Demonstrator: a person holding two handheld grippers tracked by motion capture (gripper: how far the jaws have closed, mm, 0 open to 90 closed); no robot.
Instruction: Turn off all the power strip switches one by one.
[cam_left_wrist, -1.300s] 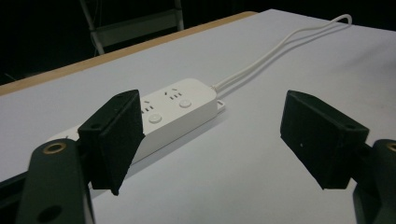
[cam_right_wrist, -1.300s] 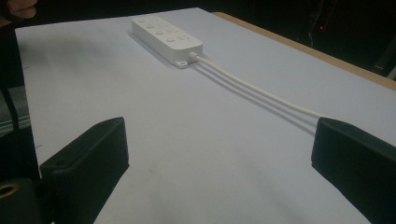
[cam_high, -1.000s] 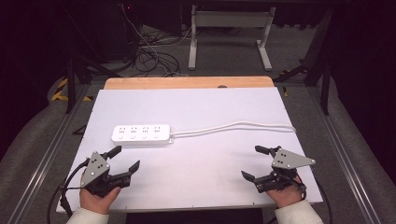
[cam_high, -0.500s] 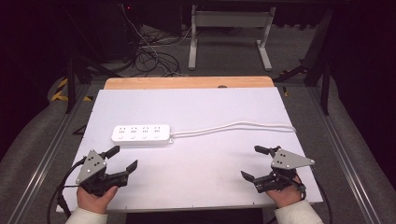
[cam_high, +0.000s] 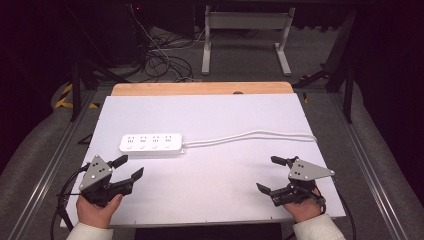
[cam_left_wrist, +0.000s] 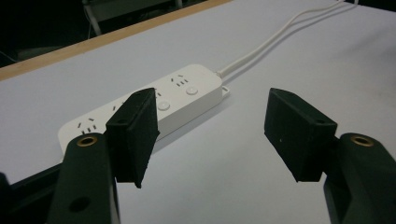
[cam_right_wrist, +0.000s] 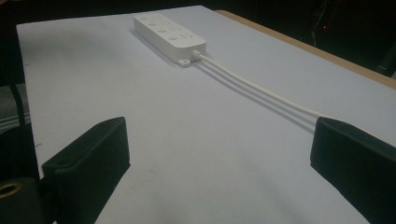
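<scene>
The jaws of our left gripper (cam_high: 125, 167) stood apart with nothing between them, having just been closing a little; those of our right gripper (cam_high: 274, 174) gaped empty too. The white plastic four-socket power strip (cam_high: 151, 144) lay just beyond the left jaws, its long axis crosswise on the white table (cam_high: 225, 120), well apart from the right.
</scene>
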